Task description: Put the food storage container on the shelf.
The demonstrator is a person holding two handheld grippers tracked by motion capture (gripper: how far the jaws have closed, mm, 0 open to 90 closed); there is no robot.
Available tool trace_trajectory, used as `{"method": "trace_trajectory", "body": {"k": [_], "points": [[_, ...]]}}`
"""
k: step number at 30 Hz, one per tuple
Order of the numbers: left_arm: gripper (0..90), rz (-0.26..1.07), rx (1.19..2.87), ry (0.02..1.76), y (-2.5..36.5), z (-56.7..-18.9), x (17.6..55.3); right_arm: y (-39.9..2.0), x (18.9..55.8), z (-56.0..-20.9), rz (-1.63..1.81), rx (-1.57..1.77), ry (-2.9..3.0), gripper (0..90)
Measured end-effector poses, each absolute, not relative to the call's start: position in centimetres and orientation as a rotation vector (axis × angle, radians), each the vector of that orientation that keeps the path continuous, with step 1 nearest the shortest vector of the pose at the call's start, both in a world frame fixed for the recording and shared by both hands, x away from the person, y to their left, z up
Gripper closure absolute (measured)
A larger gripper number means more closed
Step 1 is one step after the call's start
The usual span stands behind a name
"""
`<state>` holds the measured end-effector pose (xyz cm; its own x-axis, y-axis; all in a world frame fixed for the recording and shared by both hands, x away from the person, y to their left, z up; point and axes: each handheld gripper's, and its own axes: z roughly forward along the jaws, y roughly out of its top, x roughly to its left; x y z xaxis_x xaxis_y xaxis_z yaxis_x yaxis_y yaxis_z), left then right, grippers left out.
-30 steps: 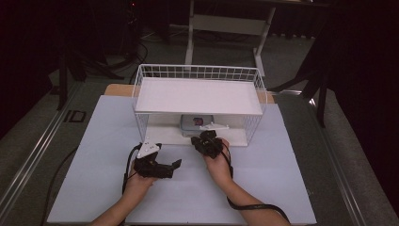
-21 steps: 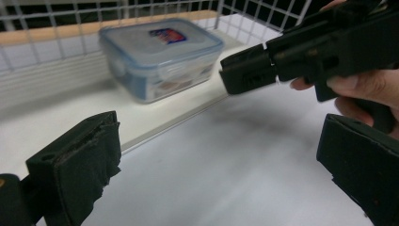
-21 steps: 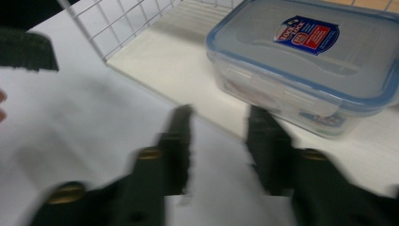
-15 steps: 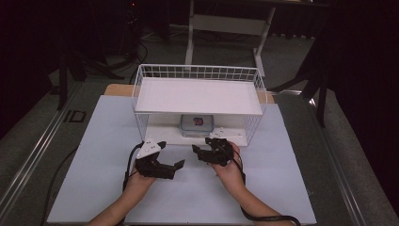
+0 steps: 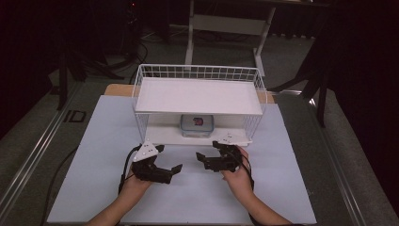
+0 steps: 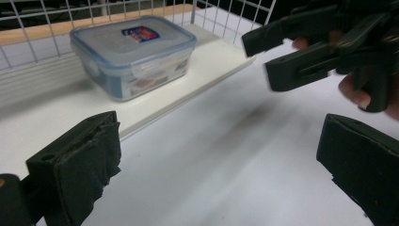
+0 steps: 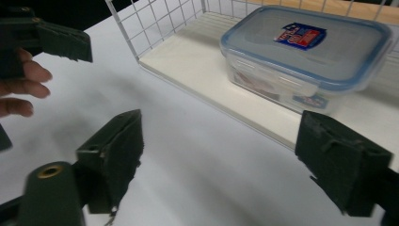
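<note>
- Lidded container [image 5: 196,125] sits on the wire rack's lower shelf [image 5: 164,135], at 12 o'clock from both grippers.
- Right gripper [image 5: 210,161]: jaws just opened wide, empty, off the container.
- Left gripper [image 5: 168,159]: agape, empty.
- Withdraw low and level, clear of the shelf lip.

One clear plastic container [image 5: 196,125] with a blue-rimmed lid sits on the lower board of one white wire rack [image 5: 197,75]. That rack has two white boards: an upper shelf [image 5: 197,96] and the lower board [image 5: 162,136]. The lid carries one sticker [image 6: 140,33].

Two grippers are out on the surface [image 5: 103,141]: one left gripper [image 5: 170,159] and one right gripper [image 5: 208,151], each with two black fingers, four in all. Two hands hold them, one hand [image 5: 134,183] on the left and one hand [image 5: 237,176] on the right. One white mat covers the surface.
</note>
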<state>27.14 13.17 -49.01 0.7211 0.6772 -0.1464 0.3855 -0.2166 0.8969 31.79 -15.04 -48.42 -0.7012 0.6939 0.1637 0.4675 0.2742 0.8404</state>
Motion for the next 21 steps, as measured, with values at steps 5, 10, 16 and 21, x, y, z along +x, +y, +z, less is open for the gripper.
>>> {"method": "trace_trajectory", "body": {"k": [5, 10, 16, 21], "points": [[1.3, 0.339, 1.847, 0.833, 13.8, -48.9, 26.7, -16.4, 31.0, -48.3, 1.402, 1.052, 2.307, 15.4], [1.3, 0.355, 1.864, 0.831, 14.7, -49.0, 25.9, -17.9, 30.7, -48.2, 1.387, 1.061, 2.299, 15.4], [1.3, 0.352, 1.85, 0.843, 15.5, -49.0, 25.5, -19.2, 29.9, -48.2, 1.374, 1.059, 2.294, 15.5], [1.3, 0.358, 1.85, 0.849, 15.9, -49.1, 25.1, -20.1, 29.5, -48.3, 1.37, 1.07, 2.285, 15.4]]}}
